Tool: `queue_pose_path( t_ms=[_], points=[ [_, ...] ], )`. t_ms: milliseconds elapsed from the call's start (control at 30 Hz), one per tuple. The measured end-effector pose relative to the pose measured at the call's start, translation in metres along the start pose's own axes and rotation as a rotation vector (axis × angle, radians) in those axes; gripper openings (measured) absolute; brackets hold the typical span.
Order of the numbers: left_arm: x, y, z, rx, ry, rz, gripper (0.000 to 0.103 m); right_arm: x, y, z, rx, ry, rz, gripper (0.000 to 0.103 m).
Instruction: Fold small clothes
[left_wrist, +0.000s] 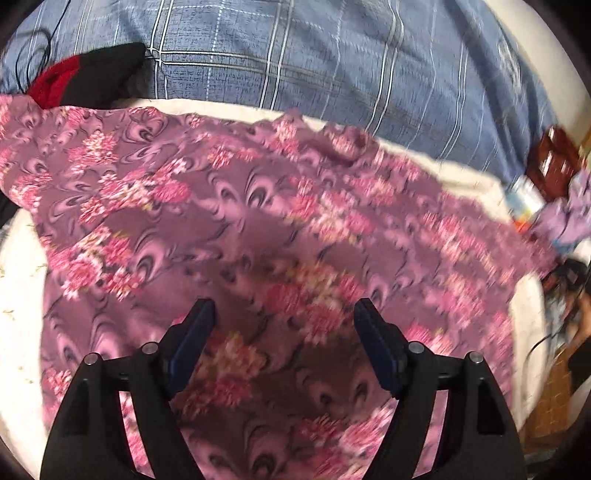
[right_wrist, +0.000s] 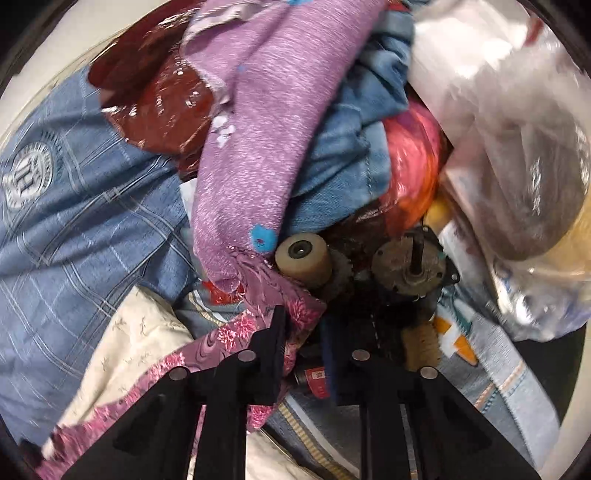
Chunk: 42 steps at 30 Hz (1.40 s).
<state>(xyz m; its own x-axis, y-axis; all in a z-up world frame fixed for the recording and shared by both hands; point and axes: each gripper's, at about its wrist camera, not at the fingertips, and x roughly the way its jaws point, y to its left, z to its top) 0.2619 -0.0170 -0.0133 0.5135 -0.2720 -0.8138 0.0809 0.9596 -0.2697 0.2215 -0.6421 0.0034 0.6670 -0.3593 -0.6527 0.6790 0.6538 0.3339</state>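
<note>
We see a thin mauve garment (left_wrist: 258, 221) printed with pink flowers and dark swirls, spread nearly flat over a cream sheet (left_wrist: 22, 266) on a bed, its far hem wavy against a blue plaid quilt (left_wrist: 314, 55). A black and red cloth (left_wrist: 85, 77) lies at its far left corner. Bare cream sheet rims the garment left and right. Our left claw (left_wrist: 284, 314) hangs tilted down over the near middle, jaws spread wide with nothing between them. Our right claw (right_wrist: 303, 325) points at a heap of lilac cloth (right_wrist: 258, 147), denim (right_wrist: 351, 166), plastic bags (right_wrist: 517, 147) and a small motor (right_wrist: 406, 266); its jaws stand narrowly apart, with a garment corner lying against the left finger; whether it is pinched we cannot tell.
</note>
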Motion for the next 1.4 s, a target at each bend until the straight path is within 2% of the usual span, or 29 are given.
queue_pose_path(
  t_ms=[33, 67, 200, 300, 400, 700, 933, 1100, 1267, 1300, 1333, 1400],
  points=[
    [0.0, 0.002, 0.002, -0.011, -0.012, -0.014, 0.077, -0.006, 0.002, -0.002, -0.001, -0.02, 0.019, 0.005],
    [-0.001, 0.003, 0.003, -0.016, -0.025, -0.027, 0.077, -0.015, 0.003, -0.005, 0.008, -0.037, 0.067, 0.004],
    [0.005, 0.006, 0.004, 0.012, -0.045, -0.011, 0.077, -0.048, 0.028, -0.019, -0.074, -0.077, 0.112, 0.004],
    [0.005, 0.011, 0.01, -0.005, -0.043, -0.034, 0.077, -0.064, 0.061, -0.034, -0.138, -0.058, 0.166, 0.004],
    [0.001, 0.019, 0.017, -0.026, -0.067, -0.018, 0.077, -0.075, 0.1, -0.064, -0.18, -0.001, 0.234, 0.004],
    [-0.016, 0.052, 0.027, -0.078, -0.092, 0.014, 0.077, -0.079, 0.258, -0.181, -0.38, 0.198, 0.456, 0.004],
    [-0.028, 0.078, 0.034, -0.131, -0.114, 0.02, 0.077, -0.1, 0.358, -0.266, -0.515, 0.293, 0.587, 0.004],
    [-0.039, 0.101, 0.039, -0.191, -0.142, 0.021, 0.077, -0.115, 0.412, -0.318, -0.587, 0.343, 0.653, 0.004],
    [-0.042, 0.125, 0.041, -0.27, -0.146, 0.01, 0.077, -0.12, 0.447, -0.361, -0.637, 0.404, 0.689, 0.004],
    [-0.041, 0.128, 0.041, -0.284, -0.142, 0.002, 0.077, -0.117, 0.451, -0.368, -0.643, 0.426, 0.692, 0.01],
    [-0.04, 0.131, 0.041, -0.3, -0.136, -0.012, 0.077, -0.109, 0.459, -0.382, -0.663, 0.498, 0.698, 0.012],
    [-0.036, 0.133, 0.042, -0.32, -0.117, -0.045, 0.078, -0.098, 0.463, -0.396, -0.696, 0.588, 0.663, 0.01]
  ],
)
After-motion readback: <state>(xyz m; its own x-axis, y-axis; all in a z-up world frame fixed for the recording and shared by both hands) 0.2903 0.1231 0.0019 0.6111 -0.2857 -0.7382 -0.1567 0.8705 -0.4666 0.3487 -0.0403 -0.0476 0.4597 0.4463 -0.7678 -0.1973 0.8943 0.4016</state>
